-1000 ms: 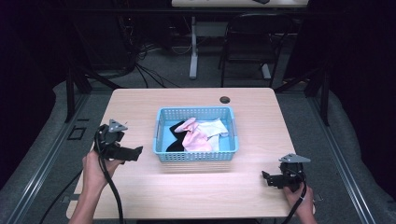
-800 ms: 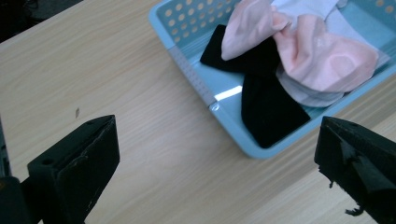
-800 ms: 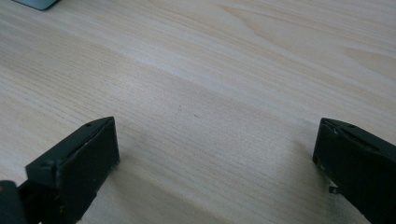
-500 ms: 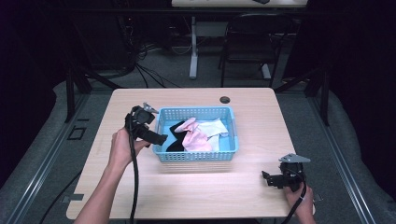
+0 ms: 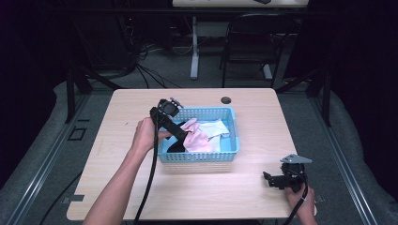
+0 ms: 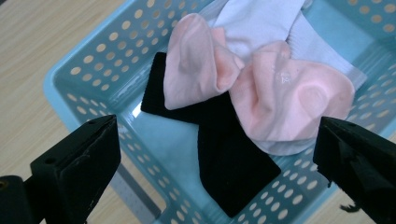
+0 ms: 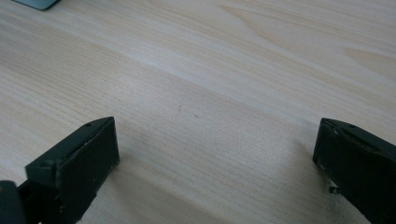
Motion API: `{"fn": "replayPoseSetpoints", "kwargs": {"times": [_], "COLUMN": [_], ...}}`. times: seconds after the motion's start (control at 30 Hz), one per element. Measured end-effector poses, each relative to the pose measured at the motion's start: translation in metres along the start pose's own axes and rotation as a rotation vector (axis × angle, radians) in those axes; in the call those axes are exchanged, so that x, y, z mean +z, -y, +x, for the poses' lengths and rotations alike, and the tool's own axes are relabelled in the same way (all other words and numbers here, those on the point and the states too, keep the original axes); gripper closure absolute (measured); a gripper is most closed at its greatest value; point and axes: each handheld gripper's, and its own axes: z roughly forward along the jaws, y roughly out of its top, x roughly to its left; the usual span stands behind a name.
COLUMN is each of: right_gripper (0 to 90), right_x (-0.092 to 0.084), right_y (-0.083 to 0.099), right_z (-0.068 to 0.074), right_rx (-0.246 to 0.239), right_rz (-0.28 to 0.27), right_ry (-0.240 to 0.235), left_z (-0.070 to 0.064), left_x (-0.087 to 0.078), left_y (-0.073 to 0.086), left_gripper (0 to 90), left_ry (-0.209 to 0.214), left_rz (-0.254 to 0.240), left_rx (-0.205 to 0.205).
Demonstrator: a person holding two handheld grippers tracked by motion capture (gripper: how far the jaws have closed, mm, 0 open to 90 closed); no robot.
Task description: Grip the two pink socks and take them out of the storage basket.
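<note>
The left tongs (image 5: 180, 136) have swung in from the bench's left edge to hang over the left end of the blue basket (image 5: 197, 156), which sits at the middle of the bench (image 5: 122, 112); a second ago they were well out beside the basket, so the reach for the socks looks to be under way. In the left gripper view the jaws stand wide, apart from everything, with the heap framed between them: a black sock (image 6: 224, 154) lying flat on the basket floor nearest the tongs, two pink socks (image 6: 243, 88) bunched across its upper part, and a white sock (image 6: 266, 23) behind those toward the far wall. I judge the black or the nearer pink sock to be the target, though which one cannot be told yet. The right tongs (image 5: 274, 180) have not moved; they rest near the bench's front right corner, jaws wide over bare wood, holding nothing. From the high view the left hand (image 5: 145, 135) and the gripper body cover the basket's left end, so the black sock is mostly hidden there. The white sock runs out of the left gripper view at the top, and how many pieces lie under the pink ones is hard to make out, perhaps one more.
</note>
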Motion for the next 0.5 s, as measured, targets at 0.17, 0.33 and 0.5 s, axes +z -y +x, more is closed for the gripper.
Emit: {"fn": "replayPoseSetpoints", "kwargs": {"times": [0.17,0.33,0.5], "right_gripper": [0.0,0.0,0.0], "right_x": [0.000,0.000,0.000], "right_y": [0.000,0.000,0.000], "right_z": [0.000,0.000,0.000], "right_rx": [0.000,-0.001,-0.001], "right_rz": [0.000,0.000,0.000], "right_ry": [0.000,0.000,0.000], "left_z": [0.000,-0.001,0.002], "left_x": [0.015,0.032,0.042], "left_y": [-0.012,-0.024,-0.032], "left_gripper": [1.3,8.0,18.4], "left_ry": [0.012,0.016,0.034], "left_rz": [0.037,0.089,0.114], "left_rx": [0.007,0.018,0.000]}}
